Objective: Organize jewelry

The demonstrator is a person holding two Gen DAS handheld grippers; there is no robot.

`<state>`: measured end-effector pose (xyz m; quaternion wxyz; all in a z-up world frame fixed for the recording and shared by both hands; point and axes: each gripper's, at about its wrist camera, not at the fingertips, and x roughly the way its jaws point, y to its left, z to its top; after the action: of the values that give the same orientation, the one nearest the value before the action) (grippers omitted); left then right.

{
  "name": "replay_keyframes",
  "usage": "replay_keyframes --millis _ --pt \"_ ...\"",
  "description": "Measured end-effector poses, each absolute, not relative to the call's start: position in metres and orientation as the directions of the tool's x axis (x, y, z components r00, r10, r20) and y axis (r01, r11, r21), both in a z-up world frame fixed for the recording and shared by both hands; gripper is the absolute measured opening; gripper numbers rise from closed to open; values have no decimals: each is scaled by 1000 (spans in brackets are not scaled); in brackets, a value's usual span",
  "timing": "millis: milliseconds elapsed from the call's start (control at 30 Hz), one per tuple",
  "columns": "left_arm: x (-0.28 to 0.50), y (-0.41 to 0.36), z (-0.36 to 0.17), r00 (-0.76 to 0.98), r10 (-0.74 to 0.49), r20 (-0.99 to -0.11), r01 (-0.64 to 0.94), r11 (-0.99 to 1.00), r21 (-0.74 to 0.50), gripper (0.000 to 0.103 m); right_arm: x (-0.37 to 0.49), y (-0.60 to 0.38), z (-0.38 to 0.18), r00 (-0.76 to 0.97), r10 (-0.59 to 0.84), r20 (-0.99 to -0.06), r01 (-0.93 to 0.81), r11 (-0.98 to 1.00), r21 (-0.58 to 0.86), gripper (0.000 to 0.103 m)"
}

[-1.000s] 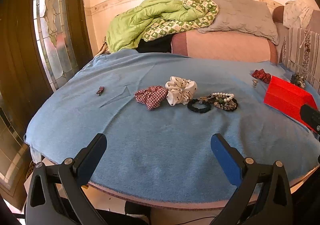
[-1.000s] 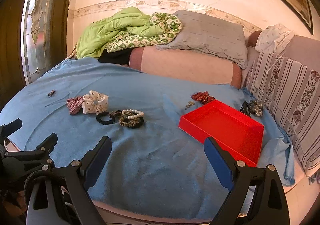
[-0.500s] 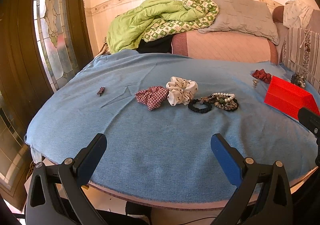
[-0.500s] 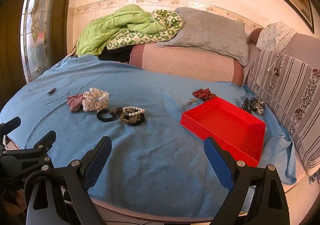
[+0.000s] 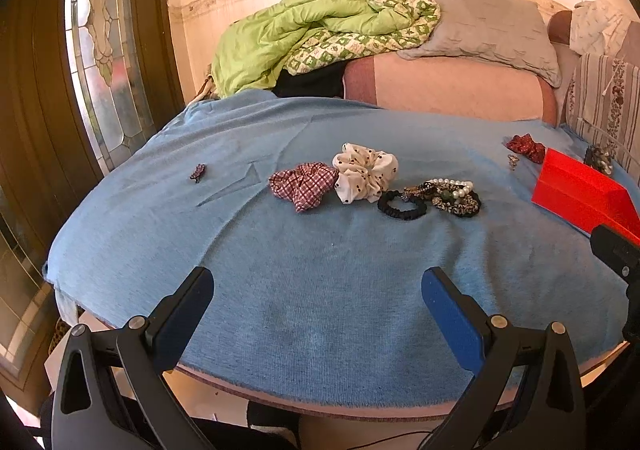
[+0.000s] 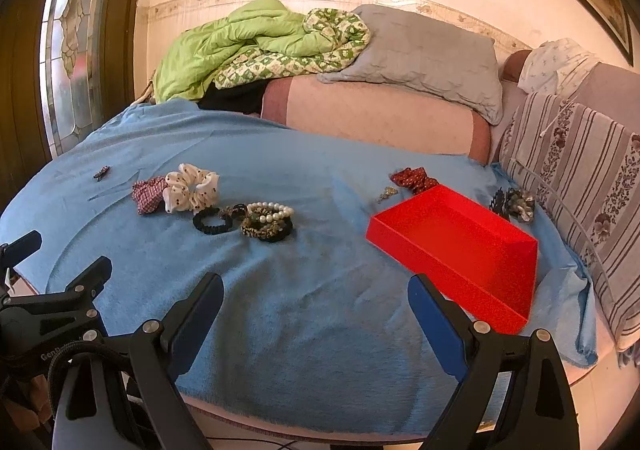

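Note:
On a blue blanket (image 5: 320, 290) lie a red checked scrunchie (image 5: 303, 183), a white dotted scrunchie (image 5: 365, 177), a black hair tie (image 5: 401, 204) and a heap of bracelets with white pearls (image 5: 452, 194). An empty red tray (image 6: 464, 250) sits to the right. Beyond the tray lie a dark red scrunchie (image 6: 414, 177), a small metal piece (image 6: 387, 193) and dark beaded pieces (image 6: 514, 202). A small dark clip (image 5: 197, 172) lies far left. My left gripper (image 5: 318, 284) and right gripper (image 6: 316, 290) hang open over the blanket's near edge, both empty.
Behind the blanket a pink bolster (image 6: 372, 114) carries a green quilt (image 6: 240, 46) and a grey pillow (image 6: 420, 50). A striped cushion (image 6: 580, 170) bounds the right side. A stained-glass door (image 5: 104, 50) stands at the left. The left gripper's body (image 6: 52, 314) shows in the right view.
Both grippers have drifted slightly; the right view shifted a little toward the jewelry and tray. Nothing on the blanket has moved.

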<state>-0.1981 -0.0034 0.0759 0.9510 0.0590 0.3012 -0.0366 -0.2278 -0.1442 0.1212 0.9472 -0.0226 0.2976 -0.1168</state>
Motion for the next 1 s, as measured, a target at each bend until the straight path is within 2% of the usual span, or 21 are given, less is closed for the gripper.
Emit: replay_keyframes --millis 367,667,867,1000 --pt "-165 2 75 798 6 -602 77 991 111 103 -207 -142 114 785 -197 -587 162 980 -112 96" --pt "-105 33 73 737 -24 -675 102 992 75 103 -169 -153 117 784 -60 -618 78 997 2 96" --pt "-58 51 62 665 -87 -742 109 994 -19 103 -133 -162 115 762 29 -647 44 994 96 96" --pt "-31 57 59 645 -128 -753 90 992 -92 103 -106 -168 119 761 57 -647 40 990 135 96"
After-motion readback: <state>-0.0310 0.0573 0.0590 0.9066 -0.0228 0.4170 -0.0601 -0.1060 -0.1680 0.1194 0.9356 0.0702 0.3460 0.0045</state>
